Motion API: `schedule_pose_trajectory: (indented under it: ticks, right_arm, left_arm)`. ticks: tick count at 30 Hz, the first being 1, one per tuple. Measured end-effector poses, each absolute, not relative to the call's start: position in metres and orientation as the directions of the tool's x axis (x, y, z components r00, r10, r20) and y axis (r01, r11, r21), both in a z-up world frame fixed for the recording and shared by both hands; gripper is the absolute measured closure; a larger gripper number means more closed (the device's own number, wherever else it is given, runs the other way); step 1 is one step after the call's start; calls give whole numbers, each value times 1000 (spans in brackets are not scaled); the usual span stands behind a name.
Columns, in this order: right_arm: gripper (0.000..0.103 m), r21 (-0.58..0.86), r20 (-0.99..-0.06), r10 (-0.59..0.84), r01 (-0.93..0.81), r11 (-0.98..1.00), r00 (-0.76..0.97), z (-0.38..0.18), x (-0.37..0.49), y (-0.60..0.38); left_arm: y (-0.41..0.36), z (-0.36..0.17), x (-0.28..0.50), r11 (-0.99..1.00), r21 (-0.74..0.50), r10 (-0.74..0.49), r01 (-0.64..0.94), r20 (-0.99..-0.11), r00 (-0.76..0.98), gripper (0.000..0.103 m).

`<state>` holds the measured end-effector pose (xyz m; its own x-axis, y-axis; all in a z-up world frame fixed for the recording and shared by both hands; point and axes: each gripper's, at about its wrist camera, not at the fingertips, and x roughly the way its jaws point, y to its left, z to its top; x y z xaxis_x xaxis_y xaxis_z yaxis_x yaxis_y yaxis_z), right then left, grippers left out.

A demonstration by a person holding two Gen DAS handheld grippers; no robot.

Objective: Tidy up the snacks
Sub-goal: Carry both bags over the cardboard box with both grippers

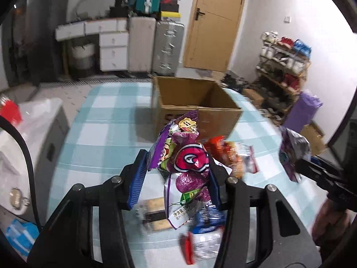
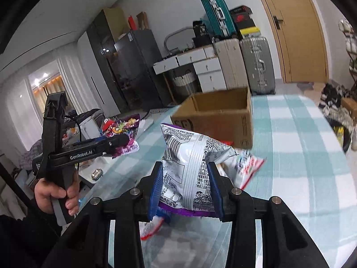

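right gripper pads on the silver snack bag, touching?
Touching. The right wrist view shows both blue fingers of the right gripper pressed against the silver snack bag, pinching it.

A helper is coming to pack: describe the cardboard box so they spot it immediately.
Find the table with the pale blue and white checked cloth. The cardboard box stands on it toward the far end, before the wooden door. It is plain brown with its top open, unlike the shiny, colourful snack packets nearer the grippers.

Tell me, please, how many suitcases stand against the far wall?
3: a cream suitcase beside the drawers, a grey suitcase next to it, a teal suitcase stacked above. Others may be hidden.
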<state>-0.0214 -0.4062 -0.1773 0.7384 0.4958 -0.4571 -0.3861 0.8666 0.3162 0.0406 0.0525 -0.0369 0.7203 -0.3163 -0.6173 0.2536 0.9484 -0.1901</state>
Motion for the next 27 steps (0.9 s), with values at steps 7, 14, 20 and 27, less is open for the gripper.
schedule_pose_trajectory:
  ticks: [7,14,20,27]
  right_arm:
    - [64,342,-382,520,-405,848,764,-132,6,-419]
    - [64,390,-342,544,-411,824,766,-86,54,-431]
    - [64,368,-338,540,-420,829,770,-57,93,-426]
    - [64,346,-387,534,-419,839,752,-48,149,-410]
  left_arm:
    - [53,-1,57,934,-190,-354,302,-600,717,57]
    - [35,46,94,925,-166,-370,341,-594,714,57]
    - [7,66,143,932,-126,-342,339,-614,712,57]
    - [-26,69,210,939,-101,-312,329,-652,691,57]
